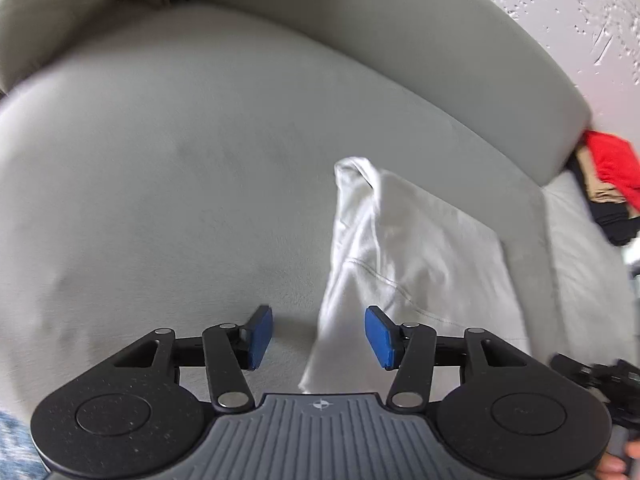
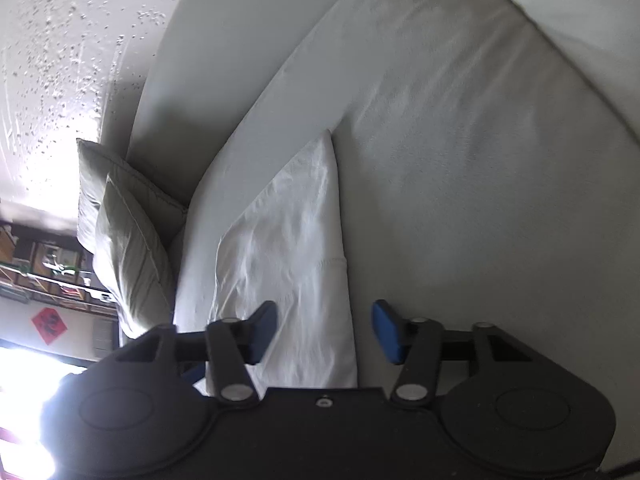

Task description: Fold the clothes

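A white garment (image 1: 412, 252) lies folded into a long strip on the grey sofa seat (image 1: 180, 184). My left gripper (image 1: 319, 338) is open and empty, hovering above the garment's near left edge. In the right wrist view the same garment (image 2: 292, 248) lies on the seat (image 2: 480, 160), running away from me. My right gripper (image 2: 325, 332) is open and empty above the garment's near end, its jaws straddling the right edge.
A pile of red, tan and black clothes (image 1: 612, 184) sits at the sofa's far right. The sofa back cushion (image 1: 400, 40) runs behind the seat. A grey-green pillow (image 2: 124, 240) leans at the sofa's end. A textured white wall (image 2: 60, 40) stands behind.
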Available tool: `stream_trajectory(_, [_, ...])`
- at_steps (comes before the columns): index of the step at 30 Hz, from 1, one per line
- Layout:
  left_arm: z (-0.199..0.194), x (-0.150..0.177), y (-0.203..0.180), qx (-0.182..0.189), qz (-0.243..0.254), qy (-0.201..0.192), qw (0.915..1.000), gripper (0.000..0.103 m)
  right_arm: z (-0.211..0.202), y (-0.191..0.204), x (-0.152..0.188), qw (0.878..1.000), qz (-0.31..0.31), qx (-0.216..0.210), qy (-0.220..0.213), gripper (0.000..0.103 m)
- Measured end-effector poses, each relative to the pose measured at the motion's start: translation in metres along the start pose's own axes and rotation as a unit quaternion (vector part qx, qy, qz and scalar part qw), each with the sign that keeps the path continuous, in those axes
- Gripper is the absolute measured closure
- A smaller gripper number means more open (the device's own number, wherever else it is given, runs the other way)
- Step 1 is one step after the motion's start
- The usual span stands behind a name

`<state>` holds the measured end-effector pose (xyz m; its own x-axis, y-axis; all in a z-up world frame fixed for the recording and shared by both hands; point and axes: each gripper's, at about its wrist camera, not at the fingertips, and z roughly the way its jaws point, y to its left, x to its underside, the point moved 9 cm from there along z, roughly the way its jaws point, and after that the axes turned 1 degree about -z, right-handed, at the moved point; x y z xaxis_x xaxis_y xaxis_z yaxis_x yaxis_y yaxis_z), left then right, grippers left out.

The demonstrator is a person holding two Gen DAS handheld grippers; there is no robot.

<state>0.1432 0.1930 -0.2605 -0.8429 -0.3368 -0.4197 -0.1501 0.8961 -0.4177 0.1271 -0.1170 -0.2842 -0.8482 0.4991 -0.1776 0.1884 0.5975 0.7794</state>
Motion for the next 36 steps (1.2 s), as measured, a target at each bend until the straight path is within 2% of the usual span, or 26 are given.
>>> stream_trajectory(4, [0.015, -0.002, 0.001, 0.067, -0.026, 0.034, 0.9969, 0.054, 0.015, -0.001, -0.011, 1.000, 0.004, -0.005, 0.014, 0.064])
stream_trajectory(9, [0.031, -0.006, 0.001, 0.146, -0.057, 0.073, 0.9850, 0.053, 0.036, 0.001, -0.026, 1.000, 0.017, -0.016, 0.020, 0.068])
stream_trajectory(13, [0.053, -0.018, -0.004, 0.172, -0.082, 0.083, 0.9783, 0.054, 0.053, 0.003, -0.038, 0.999, 0.034, -0.029, 0.023, 0.068])
stream_trajectory(18, [0.082, -0.036, -0.020, 0.188, -0.090, 0.090, 0.9739, 0.055, 0.076, 0.006, -0.057, 0.999, 0.031, -0.037, 0.011, 0.072])
stream_trajectory(21, [0.098, -0.044, -0.024, 0.189, -0.102, 0.089, 0.9726, 0.061, 0.089, 0.002, -0.066, 0.999, 0.038, -0.037, -0.001, 0.086])
stream_trajectory(22, [0.102, -0.046, -0.022, 0.186, -0.113, 0.088, 0.9721, 0.064, 0.092, -0.001, -0.068, 0.999, 0.041, -0.034, -0.005, 0.095])
stream_trajectory(23, [0.103, -0.048, -0.020, 0.180, -0.122, 0.086, 0.9723, 0.077, 0.094, -0.004, -0.069, 0.999, 0.044, -0.030, -0.007, 0.100])
stream_trajectory(24, [0.103, -0.049, -0.021, 0.173, -0.122, 0.080, 0.9741, 0.091, 0.093, -0.004, -0.069, 0.999, 0.040, -0.028, -0.010, 0.100])
stream_trajectory(26, [0.094, -0.050, -0.030, 0.155, -0.093, 0.057, 0.9820, 0.096, 0.088, 0.005, -0.066, 1.000, 0.004, -0.013, -0.023, 0.098])
stream_trajectory(28, [0.077, -0.049, -0.044, 0.136, -0.042, 0.020, 0.9897, 0.097, 0.074, 0.023, -0.062, 0.998, -0.050, -0.004, -0.046, 0.098])
stream_trajectory(30, [0.048, -0.048, -0.063, 0.122, 0.010, -0.027, 0.9920, 0.097, 0.053, 0.047, -0.057, 0.991, -0.111, 0.000, -0.075, 0.099])
stream_trajectory(33, [-0.015, -0.045, -0.099, 0.120, 0.075, -0.114, 0.9833, 0.097, 0.004, 0.084, -0.046, 0.978, -0.166, -0.019, -0.126, 0.099])
stream_trajectory(36, [-0.082, -0.040, -0.144, 0.135, 0.132, -0.198, 0.9620, 0.097, -0.063, 0.117, -0.038, 0.960, -0.203, -0.046, -0.189, 0.099])
